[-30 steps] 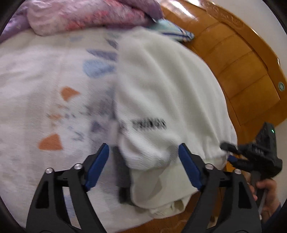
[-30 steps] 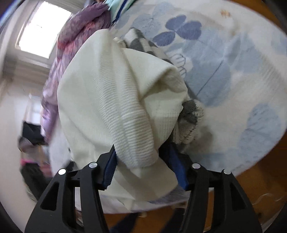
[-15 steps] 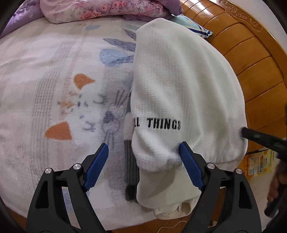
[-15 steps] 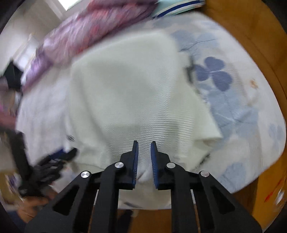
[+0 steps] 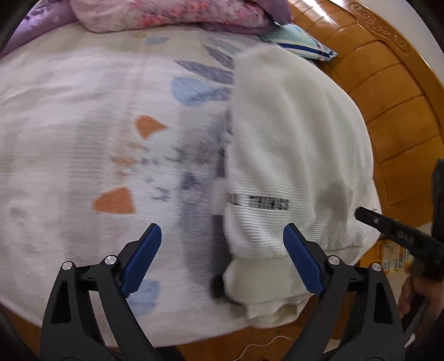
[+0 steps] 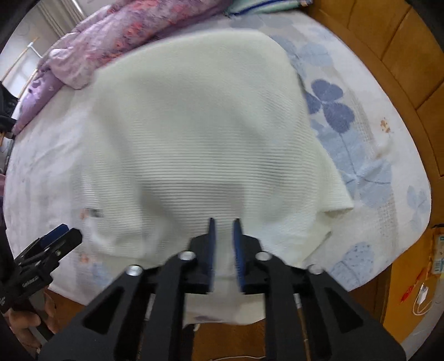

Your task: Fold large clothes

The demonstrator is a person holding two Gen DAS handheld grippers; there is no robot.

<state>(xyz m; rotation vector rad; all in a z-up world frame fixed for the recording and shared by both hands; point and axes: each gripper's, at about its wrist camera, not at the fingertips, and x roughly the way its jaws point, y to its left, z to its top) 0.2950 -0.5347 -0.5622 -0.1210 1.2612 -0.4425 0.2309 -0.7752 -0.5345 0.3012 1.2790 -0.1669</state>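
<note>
A cream ribbed knit sweater [image 5: 294, 155] lies folded near the bed's foot edge. Our left gripper [image 5: 222, 258] gapes wide, empty; our right gripper [image 6: 223, 250] is nearly closed, apparently empty. It looks soft and floppy, best pinched at the ribbed hem.

Cream sweater [image 6: 199, 144] of ribbed waffle-knit cloth, matt, bed cover [image 5: 83, 133] of soft textured printed cloth, quilt [image 5: 172, 14] of smooth floral fabric, bed frame [image 5: 394, 91] of glossy varnished wood, left tool [image 5: 222, 261] of matt black plastic, ridged blue pads [image 5: 141, 258], bright metal rivets

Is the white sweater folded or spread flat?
Folded: the white sweater lies doubled on the bed, with layered edges stacked at its near end.
</note>
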